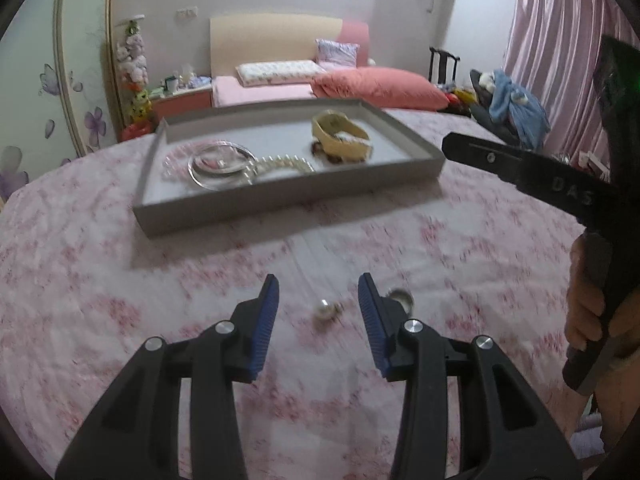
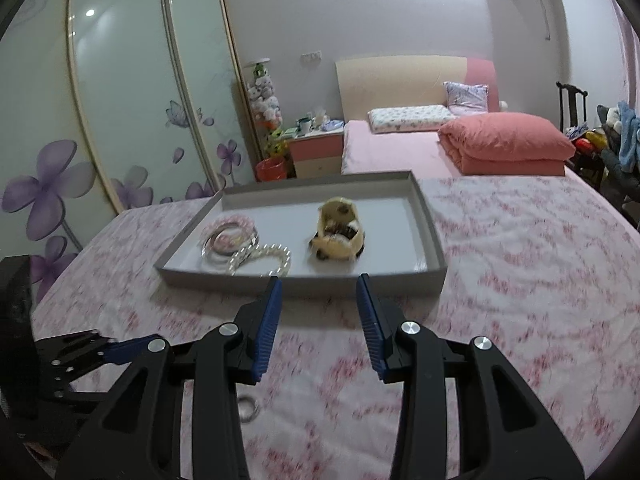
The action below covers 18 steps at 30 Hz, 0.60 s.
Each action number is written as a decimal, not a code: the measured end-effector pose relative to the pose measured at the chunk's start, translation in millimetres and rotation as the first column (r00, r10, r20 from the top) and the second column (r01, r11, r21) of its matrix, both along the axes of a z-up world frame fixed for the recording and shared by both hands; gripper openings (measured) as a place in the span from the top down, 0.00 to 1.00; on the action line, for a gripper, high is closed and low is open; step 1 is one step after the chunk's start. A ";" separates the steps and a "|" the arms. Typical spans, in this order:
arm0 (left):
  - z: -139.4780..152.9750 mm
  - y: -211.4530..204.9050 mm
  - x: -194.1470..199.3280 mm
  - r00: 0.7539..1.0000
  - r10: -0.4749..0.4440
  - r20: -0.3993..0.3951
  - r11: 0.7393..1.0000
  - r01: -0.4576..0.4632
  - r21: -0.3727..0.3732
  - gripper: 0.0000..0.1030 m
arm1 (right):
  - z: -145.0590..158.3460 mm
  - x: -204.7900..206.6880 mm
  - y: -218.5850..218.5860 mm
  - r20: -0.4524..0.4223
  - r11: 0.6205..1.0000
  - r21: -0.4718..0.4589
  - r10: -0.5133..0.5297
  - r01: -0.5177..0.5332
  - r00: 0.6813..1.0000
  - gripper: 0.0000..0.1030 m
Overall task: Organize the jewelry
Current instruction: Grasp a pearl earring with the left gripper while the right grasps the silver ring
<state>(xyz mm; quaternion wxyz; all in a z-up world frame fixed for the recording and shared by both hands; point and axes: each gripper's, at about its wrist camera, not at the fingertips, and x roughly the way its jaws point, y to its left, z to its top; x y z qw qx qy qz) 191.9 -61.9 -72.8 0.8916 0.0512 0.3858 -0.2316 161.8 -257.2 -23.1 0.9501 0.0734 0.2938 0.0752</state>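
We are in a home bedroom. A bed [image 2: 384, 148] stands against the far wall with a cream and pink headboard [image 2: 404, 80], a floral pillow [image 2: 408, 118] and a folded salmon quilt [image 2: 504, 140] on its pink sheet. Beside it sits a pink nightstand [image 2: 316, 156] crowded with small items, and a stack of plush toys [image 2: 266, 98] rises in the corner. Sliding wardrobe doors [image 2: 132, 92] with purple flower prints fill the left wall. Pink curtains [image 1: 560, 52] hang on the right, near a dark chair [image 1: 442, 64] and a heap of clothes [image 1: 516, 108]. We work over a pink floral bedspread [image 2: 520, 280].
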 end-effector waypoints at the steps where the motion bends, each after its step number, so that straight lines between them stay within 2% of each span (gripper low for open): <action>1: -1.5 -1.4 -0.1 1.000 -0.001 -0.007 1.000 0.001 0.006 0.60 | -1.7 -3.7 1.0 -0.005 1.000 0.001 0.008 -0.008 1.000 0.61; 10: -19.7 -13.3 5.8 0.998 0.026 -0.051 0.997 -0.022 0.070 0.63 | -6.9 -17.6 7.3 -0.028 0.999 0.001 0.039 -0.039 0.999 0.61; 16: -22.6 -13.8 13.3 0.996 0.056 -0.069 0.994 -0.050 0.092 0.82 | -9.0 -19.4 5.1 -0.037 0.999 0.007 0.035 -0.035 0.999 0.61; 18: -23.0 -15.3 12.2 0.996 0.061 -0.063 0.993 -0.054 0.105 0.84 | -10.7 -19.6 6.2 -0.043 0.999 0.007 0.039 -0.039 0.998 0.61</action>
